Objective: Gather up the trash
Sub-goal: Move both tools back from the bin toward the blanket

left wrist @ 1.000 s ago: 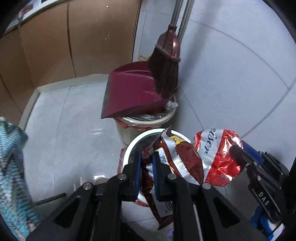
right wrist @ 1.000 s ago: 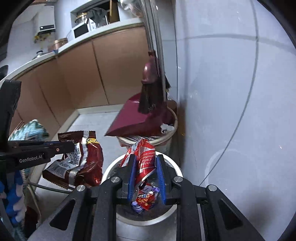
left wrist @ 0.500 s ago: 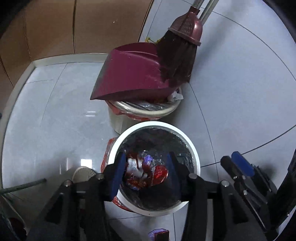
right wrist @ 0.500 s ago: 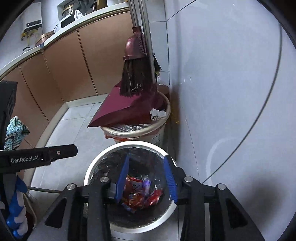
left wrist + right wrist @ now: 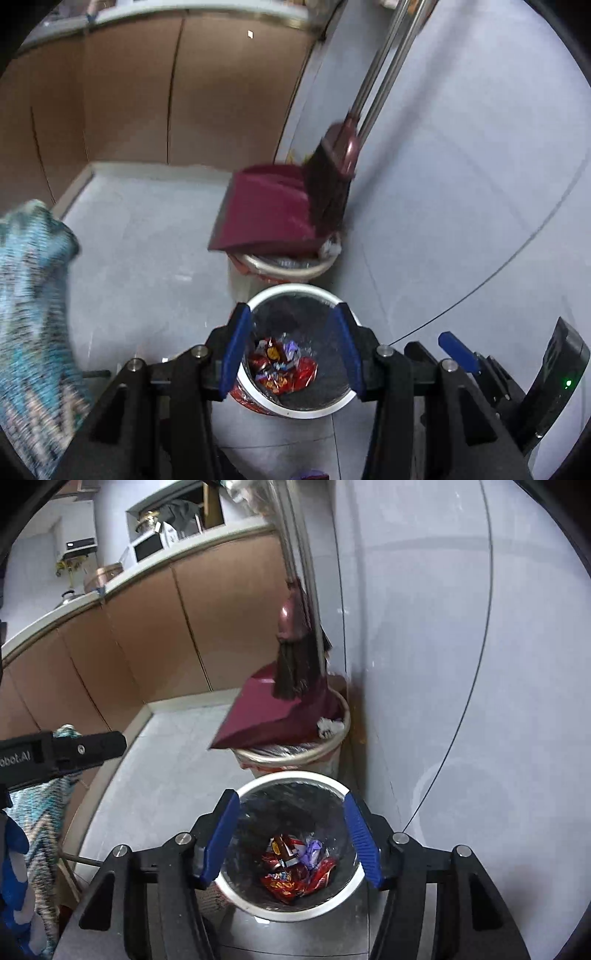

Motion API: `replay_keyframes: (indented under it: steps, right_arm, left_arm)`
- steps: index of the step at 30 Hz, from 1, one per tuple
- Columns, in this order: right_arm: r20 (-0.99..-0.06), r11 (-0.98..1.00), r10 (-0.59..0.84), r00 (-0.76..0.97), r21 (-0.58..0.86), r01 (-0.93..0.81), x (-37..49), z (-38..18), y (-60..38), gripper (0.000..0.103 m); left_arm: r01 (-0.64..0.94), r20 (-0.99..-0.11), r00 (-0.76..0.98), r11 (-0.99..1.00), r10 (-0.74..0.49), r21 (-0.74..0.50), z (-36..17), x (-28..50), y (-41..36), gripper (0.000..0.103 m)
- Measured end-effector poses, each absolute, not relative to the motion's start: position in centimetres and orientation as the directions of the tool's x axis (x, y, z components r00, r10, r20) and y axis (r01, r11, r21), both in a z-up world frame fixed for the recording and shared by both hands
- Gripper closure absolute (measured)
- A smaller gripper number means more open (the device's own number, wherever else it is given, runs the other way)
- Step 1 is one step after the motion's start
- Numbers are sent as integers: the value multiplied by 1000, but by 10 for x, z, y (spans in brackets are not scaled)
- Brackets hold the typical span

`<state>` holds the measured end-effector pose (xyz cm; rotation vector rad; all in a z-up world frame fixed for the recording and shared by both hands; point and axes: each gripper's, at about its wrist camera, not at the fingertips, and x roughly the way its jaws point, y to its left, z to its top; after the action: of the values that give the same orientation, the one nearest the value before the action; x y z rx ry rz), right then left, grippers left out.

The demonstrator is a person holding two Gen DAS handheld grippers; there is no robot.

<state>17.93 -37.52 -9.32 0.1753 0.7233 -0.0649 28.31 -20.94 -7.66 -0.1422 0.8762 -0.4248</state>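
A white-rimmed trash bin (image 5: 291,290) with a dark liner stands on the floor by the wall; it also shows in the right wrist view (image 5: 295,777). Red and purple snack wrappers (image 5: 282,365) lie at its bottom, also seen in the right wrist view (image 5: 297,867). My left gripper (image 5: 291,349) is open and empty above the bin. My right gripper (image 5: 291,836) is open and empty above the bin too. The right gripper shows at the lower right of the left wrist view (image 5: 458,350); the left gripper shows at the left of the right wrist view (image 5: 85,747).
A second bin (image 5: 332,746) stands behind, with a maroon dustpan (image 5: 266,210) and broom (image 5: 332,177) resting on it against the wall. Brown cabinets (image 5: 155,635) line the back. A blue patterned cloth (image 5: 33,302) hangs at left. Grey tiled floor (image 5: 147,251) lies left of the bins.
Both grippers let go of their snack bags, which dropped into the bin. Both jaws opened wide. The left gripper has pulled back and tilted up a little.
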Motion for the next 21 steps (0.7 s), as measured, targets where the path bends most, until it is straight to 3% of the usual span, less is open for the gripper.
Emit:
replay_keyframes:
  steps: [10,14,21]
  right_arm:
    - [-547,992,53,836,128,20,106,-13,-322,41]
    - [-497,993,86,864,117,-32,77,16,-298,39]
    - [-414,988,144,899,111,-107,35,58,-266,37]
  left_arm:
    - [348,-638,647,906,-419,-242,-6,192,-156,58]
    - [344,-593,700,915,-399,-209,19,152,-122,49]
    - [318,-528,765,930,-367,-186,56,87,-50,48]
